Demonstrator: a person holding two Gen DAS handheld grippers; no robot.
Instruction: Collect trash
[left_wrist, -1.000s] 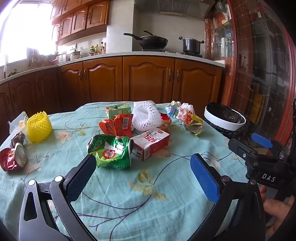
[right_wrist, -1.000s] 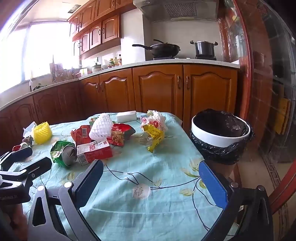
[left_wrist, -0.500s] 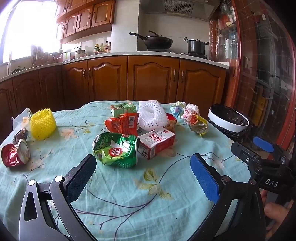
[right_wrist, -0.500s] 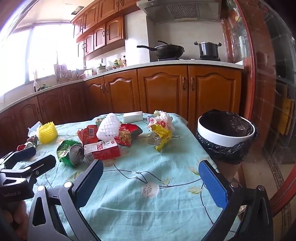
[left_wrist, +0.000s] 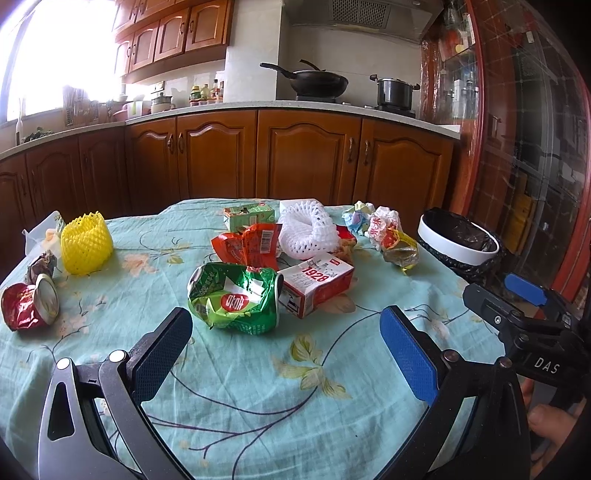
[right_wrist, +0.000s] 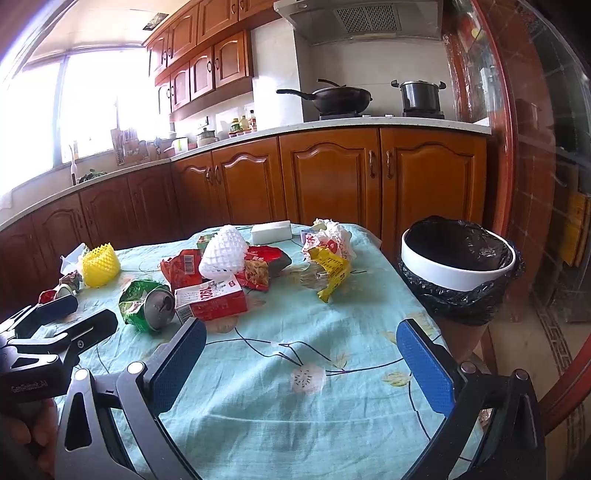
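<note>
Trash lies scattered on a table with a light blue floral cloth (left_wrist: 258, 387). A crushed green can (left_wrist: 232, 299) lies nearest, beside a red and white "1928" carton (left_wrist: 317, 282). Behind are a red wrapper (left_wrist: 251, 247), white foam net (left_wrist: 308, 232), green carton (left_wrist: 249, 218) and crumpled wrappers (left_wrist: 391, 240). A yellow foam net (left_wrist: 86, 242) and crushed red can (left_wrist: 27, 304) lie at the left. A white bin with a black liner (right_wrist: 458, 266) stands off the table's right edge. My left gripper (left_wrist: 284, 347) is open and empty just short of the green can. My right gripper (right_wrist: 301, 354) is open and empty over the cloth.
Wooden kitchen cabinets (left_wrist: 306, 155) run behind the table, with a wok (left_wrist: 317, 83) and pot (left_wrist: 395, 90) on the stove. A glass-fronted red cabinet (left_wrist: 535, 129) stands at the right. The right gripper shows in the left wrist view (left_wrist: 524, 306).
Both grippers have drifted slightly toward the table, so the trash looks a little nearer. Both stay open and empty. No trash has moved.
</note>
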